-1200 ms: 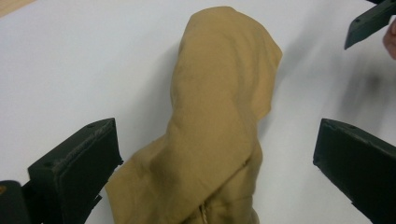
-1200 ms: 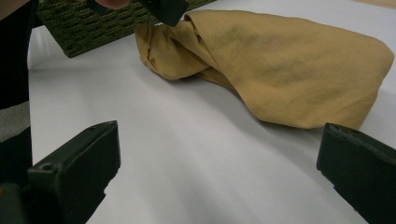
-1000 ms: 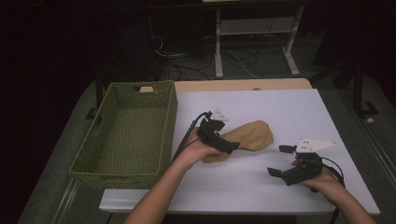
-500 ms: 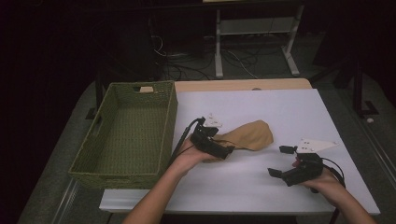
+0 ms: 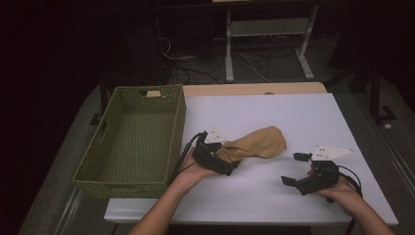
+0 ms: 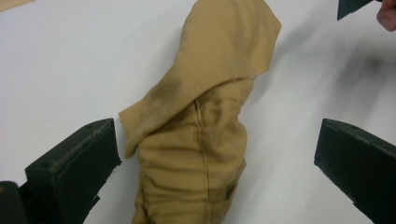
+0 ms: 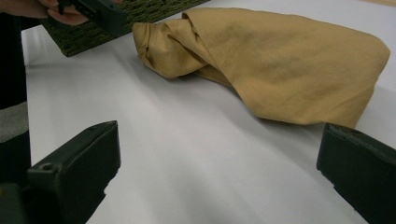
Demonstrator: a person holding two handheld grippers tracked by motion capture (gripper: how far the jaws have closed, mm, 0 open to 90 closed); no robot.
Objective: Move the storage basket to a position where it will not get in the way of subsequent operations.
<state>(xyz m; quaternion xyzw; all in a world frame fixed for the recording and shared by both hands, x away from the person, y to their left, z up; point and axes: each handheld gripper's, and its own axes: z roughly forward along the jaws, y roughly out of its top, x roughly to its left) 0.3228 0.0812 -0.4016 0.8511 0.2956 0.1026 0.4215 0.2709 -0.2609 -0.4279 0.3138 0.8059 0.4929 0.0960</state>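
A crumpled tan cloth (image 5: 259, 142) lies on the white table (image 5: 293, 112), right of its middle. My left gripper (image 5: 229, 164) is at the cloth's bunched left end. In the left gripper view it (image 6: 219, 163) is open wide, and the cloth (image 6: 205, 93) lies between the jaws without touching either one. My right gripper (image 5: 293, 169) hovers open over bare table near the front right, a short way from the cloth. The right gripper view has its jaws (image 7: 219, 158) spread apart, with the cloth (image 7: 289, 60) ahead of them and nothing between them.
A green woven basket (image 5: 178, 122) stands on the table's left side, close to my left hand; its corner (image 7: 84, 42) is seen past the cloth. A wooden strip (image 5: 254, 89) runs along the table's far edge. Cables and a metal stand are on the floor beyond.
My left gripper has drawn back toward the near edge along the cloth's left end. The right gripper has barely shifted.
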